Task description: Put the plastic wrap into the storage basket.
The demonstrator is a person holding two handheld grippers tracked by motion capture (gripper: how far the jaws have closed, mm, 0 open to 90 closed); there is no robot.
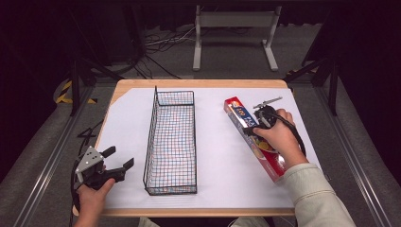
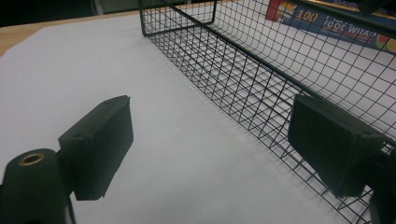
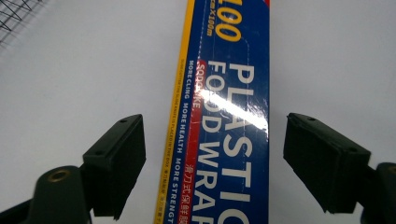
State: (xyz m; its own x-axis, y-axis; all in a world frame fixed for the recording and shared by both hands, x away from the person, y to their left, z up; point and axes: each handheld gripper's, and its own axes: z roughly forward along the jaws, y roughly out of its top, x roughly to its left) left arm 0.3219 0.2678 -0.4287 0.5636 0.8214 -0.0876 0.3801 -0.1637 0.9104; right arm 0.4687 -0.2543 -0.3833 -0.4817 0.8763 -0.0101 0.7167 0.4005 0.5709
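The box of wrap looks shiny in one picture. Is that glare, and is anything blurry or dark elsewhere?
Yes: in the right gripper view a white streak of glare crosses the plastic wrap box, washing out some letters; in the left gripper view the near jaws are soft while the wire basket is sharper; in the high view the table is bright and the room behind is dark.

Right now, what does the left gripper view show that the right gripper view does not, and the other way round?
Left gripper view: the wire basket's long mesh side and far end, a strip of wooden table edge, and the left gripper open over bare sheet. Right gripper view: the plastic food wrap box close up, lying between the open right gripper's jaws, untouched, its print readable. Both: the white sheet, some basket mesh, and the box.
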